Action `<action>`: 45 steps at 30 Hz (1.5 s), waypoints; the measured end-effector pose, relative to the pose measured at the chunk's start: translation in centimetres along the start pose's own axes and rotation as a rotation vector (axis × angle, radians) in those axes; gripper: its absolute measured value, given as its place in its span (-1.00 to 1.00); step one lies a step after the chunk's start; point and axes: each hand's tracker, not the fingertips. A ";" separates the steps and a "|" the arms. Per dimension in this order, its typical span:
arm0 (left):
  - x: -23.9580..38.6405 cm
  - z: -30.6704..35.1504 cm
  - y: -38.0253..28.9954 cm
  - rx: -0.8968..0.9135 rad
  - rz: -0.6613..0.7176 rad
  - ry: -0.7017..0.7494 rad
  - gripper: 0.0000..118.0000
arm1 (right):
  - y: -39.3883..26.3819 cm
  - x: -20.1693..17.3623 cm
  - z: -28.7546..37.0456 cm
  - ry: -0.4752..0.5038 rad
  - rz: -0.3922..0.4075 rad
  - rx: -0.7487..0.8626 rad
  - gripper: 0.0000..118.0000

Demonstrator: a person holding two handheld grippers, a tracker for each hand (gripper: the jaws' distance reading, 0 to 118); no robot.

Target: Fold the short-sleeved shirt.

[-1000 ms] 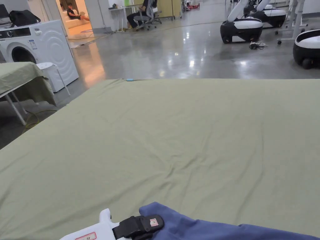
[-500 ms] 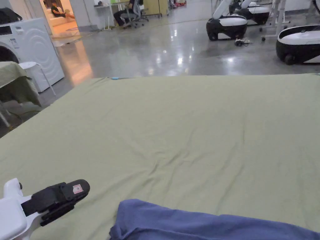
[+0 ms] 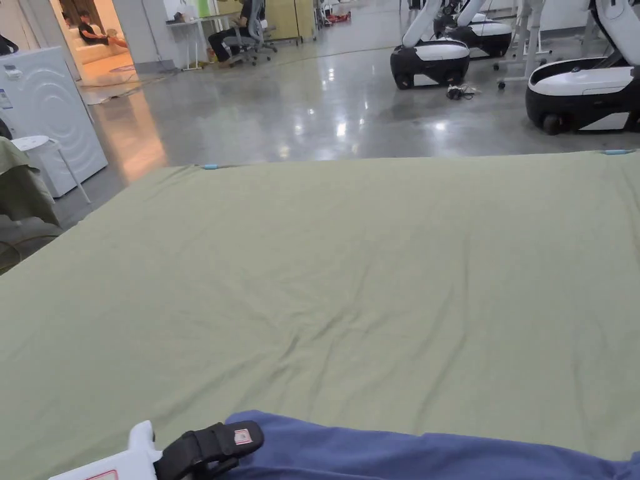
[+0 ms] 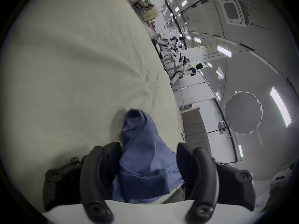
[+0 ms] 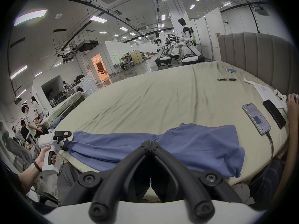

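A blue short-sleeved shirt (image 3: 406,453) lies bunched in a long strip along the near edge of the green bed sheet (image 3: 350,262). My left gripper (image 3: 231,440) is at the shirt's left end. In the left gripper view the left gripper (image 4: 148,146) stands open, and a fold of the shirt (image 4: 140,130) lies between its spread jaws. In the right gripper view the left gripper (image 5: 64,138) touches that same end. My right gripper (image 5: 150,142) is shut, its tips meeting on a pinch in the middle of the shirt (image 5: 202,143).
To the right on the bed lie a lit phone (image 5: 257,120) on a cable, a dark phone (image 5: 274,116), a sheet of paper (image 5: 265,93) and a pen (image 5: 226,79), beside a padded headboard (image 5: 258,53). Another person's hand (image 5: 292,108) rests there. Robots (image 3: 431,59) stand beyond the bed.
Half a second ago the left gripper was off to the left, away from the shirt; now it has come back right to the shirt's left end. The head camera has shifted.
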 end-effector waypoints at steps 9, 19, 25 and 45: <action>1.1 -0.1 -0.4 0.135 0.004 0.007 -0.84 | -0.3 0.7 0.5 -0.016 0.010 -0.007 -1.00; 11.4 6.1 1.7 0.169 -0.303 0.032 -0.84 | -0.7 1.6 0.1 -0.004 -0.041 -0.012 -1.00; 12.7 -6.9 -4.9 -0.071 -0.305 -0.083 -0.83 | -0.9 1.3 0.3 0.012 -0.041 -0.008 -1.00; 11.4 -18.6 -10.4 -0.253 -0.303 -0.022 -0.83 | -4.7 6.4 1.9 -0.038 -0.164 -0.016 -1.00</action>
